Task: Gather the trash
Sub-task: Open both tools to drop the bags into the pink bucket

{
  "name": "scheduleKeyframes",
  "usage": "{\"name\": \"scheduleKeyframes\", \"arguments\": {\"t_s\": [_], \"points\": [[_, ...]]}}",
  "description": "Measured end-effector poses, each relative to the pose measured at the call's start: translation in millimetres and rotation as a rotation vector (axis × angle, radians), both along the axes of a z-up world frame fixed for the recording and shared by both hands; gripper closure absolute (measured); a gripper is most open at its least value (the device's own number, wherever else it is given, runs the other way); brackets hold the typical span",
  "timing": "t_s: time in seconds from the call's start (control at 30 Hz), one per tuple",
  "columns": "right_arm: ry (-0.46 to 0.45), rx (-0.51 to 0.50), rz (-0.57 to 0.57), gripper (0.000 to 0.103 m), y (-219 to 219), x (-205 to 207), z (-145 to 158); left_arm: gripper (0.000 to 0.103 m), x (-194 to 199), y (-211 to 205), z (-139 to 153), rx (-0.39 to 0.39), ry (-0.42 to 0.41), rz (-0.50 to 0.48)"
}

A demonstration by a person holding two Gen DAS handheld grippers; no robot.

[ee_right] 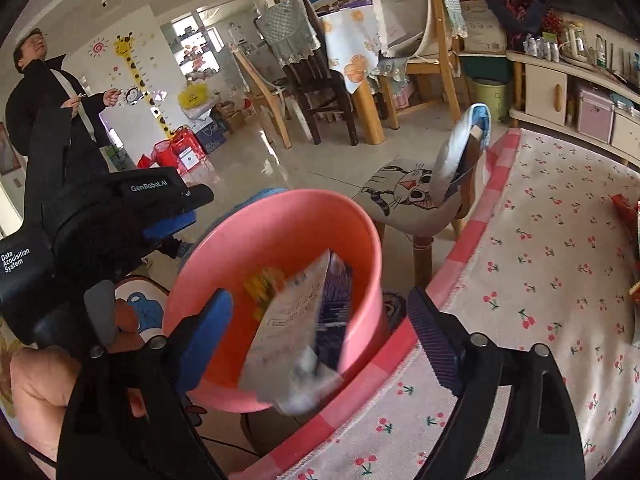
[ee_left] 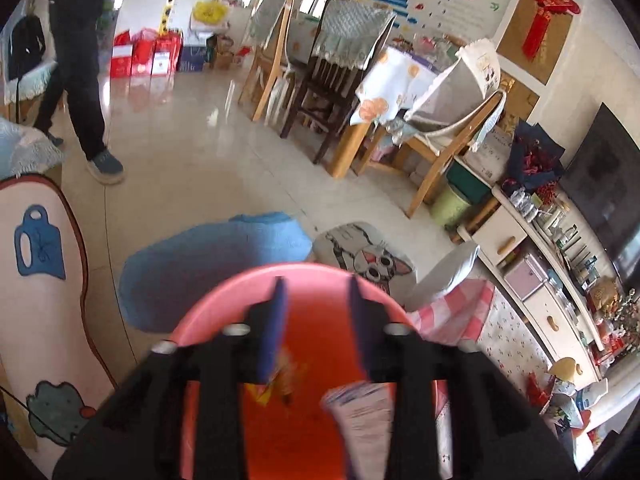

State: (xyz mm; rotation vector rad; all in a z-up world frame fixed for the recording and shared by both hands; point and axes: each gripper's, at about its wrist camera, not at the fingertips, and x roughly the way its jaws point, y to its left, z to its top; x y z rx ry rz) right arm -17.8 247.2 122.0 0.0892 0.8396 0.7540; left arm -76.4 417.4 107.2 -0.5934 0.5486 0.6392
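A pink bucket (ee_left: pixel 320 276) stands beside the table, under both grippers. My left gripper (ee_left: pixel 317 284) hangs over its mouth, open, blue pads apart with nothing pressed between them. A yellow-orange wrapper (ee_left: pixel 280 376) lies blurred inside the bucket, just below the left pad. A white printed packet (ee_left: pixel 360 412) is also inside. In the right wrist view the same bucket (ee_right: pixel 280 232) holds the blurred white packet (ee_right: pixel 288 320), tilted, with the yellow wrapper (ee_right: pixel 262 286) behind it. My right gripper (ee_right: pixel 319 294) stands wide open around the bucket's near side, pads clear of the packet. The left gripper (ee_right: pixel 192 208) shows at the bucket's far left.
A table with a cherry-print cloth and pink checked border (ee_right: pixel 540 260) fills the right side, with a red item (ee_right: pixel 626 208) at its far edge. A cat-print stool (ee_right: pixel 408 196) and a blue stool (ee_left: pixel 208 264) stand by the bucket. A person (ee_right: pixel 44 92) stands at the back left, near dining chairs (ee_right: pixel 320 80).
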Motion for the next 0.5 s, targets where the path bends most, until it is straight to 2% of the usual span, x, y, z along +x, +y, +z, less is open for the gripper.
{"name": "scheduleKeyframes", "arguments": {"t_s": [0.03,0.13,0.27,0.37,0.5], "points": [[-0.008,-0.001,-0.015,0.012,-8,0,0,0.046,0,-3,1,0.013,-0.003,0.004],[-0.014,0.0,-0.058,0.012,-31,1,0,0.04,0,-11,5,0.054,-0.017,-0.002],[-0.043,-0.043,-0.1,0.012,-62,-5,0,0.032,-4,-21,13,0.103,-0.093,-0.013],[-0.064,-0.101,-0.128,0.01,-84,-15,-5,0.025,-5,-35,18,0.153,-0.16,-0.059],[-0.063,-0.133,-0.192,0.01,-124,-24,-13,0.021,5,-60,26,0.224,-0.196,-0.157]]}}
